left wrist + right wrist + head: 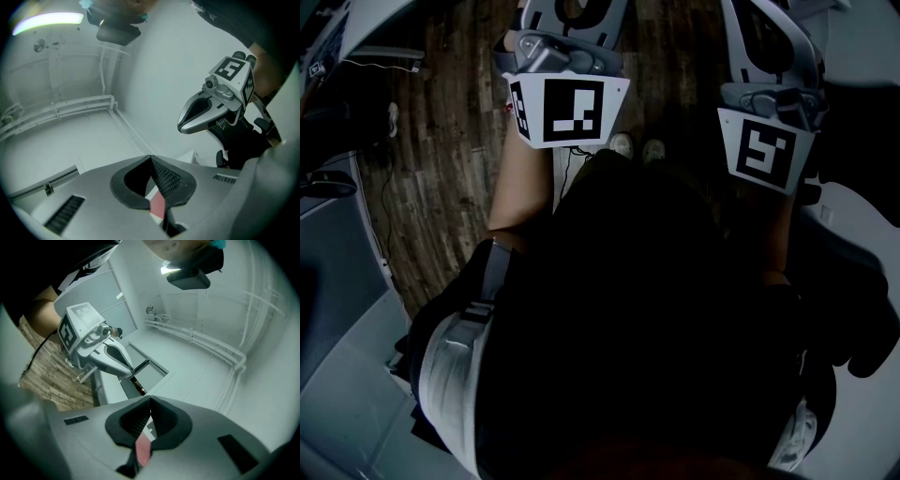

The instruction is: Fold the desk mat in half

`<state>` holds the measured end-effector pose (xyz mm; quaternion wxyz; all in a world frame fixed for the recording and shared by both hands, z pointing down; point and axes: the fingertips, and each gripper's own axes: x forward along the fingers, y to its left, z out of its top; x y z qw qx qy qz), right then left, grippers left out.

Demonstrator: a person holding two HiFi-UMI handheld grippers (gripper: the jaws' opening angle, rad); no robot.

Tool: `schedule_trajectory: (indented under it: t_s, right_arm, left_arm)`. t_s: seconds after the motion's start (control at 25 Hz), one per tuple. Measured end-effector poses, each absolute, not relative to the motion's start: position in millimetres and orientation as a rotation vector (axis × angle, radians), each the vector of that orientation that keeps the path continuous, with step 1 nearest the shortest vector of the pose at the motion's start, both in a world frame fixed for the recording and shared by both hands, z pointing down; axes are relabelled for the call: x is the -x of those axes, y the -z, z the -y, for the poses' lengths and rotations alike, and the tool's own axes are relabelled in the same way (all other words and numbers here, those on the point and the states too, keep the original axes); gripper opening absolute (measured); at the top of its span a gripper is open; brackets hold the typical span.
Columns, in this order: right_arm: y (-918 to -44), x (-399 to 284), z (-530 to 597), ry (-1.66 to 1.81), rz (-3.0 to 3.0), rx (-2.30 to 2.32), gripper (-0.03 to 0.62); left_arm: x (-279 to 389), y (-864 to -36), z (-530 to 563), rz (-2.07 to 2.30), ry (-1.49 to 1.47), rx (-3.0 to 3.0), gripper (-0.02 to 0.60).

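Note:
No desk mat shows in any view. In the head view both grippers are held out in front of the person's dark-clothed body, above a wooden floor. The left gripper (572, 23) carries its marker cube (567, 111); the right gripper (769, 42) carries its own cube (766, 148). In the left gripper view the left gripper (151, 157) has its jaws met at the tip, with nothing between them, and the right gripper (182, 126) hangs beside it. The right gripper (150, 398) is likewise shut and empty in its own view, where the left gripper (127, 371) appears to the left.
Both gripper views face pale walls with pipes (70, 105) and a lit ceiling lamp (47, 21). Below lie the wooden floor (441, 169), the person's shoes (636, 147), a cable, grey furniture edges at the left (337, 309) and a pale surface at the right (862, 216).

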<state>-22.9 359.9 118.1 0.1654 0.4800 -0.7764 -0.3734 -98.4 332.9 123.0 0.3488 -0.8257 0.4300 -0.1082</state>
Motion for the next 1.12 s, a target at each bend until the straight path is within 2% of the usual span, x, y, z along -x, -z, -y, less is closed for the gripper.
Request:
schedule_trajectory:
  t_s: [0.48, 1.12]
  right_arm:
    - [-132, 49, -360, 1.050, 2.185, -1.345, 0.029]
    - [-145, 50, -323, 1.059, 2.209, -1.351, 0.029]
  left_arm:
    - [117, -134, -332, -1.070, 0.284, 2.159, 0.012]
    - [123, -136, -301, -1.088, 0.294, 2.129, 0.012]
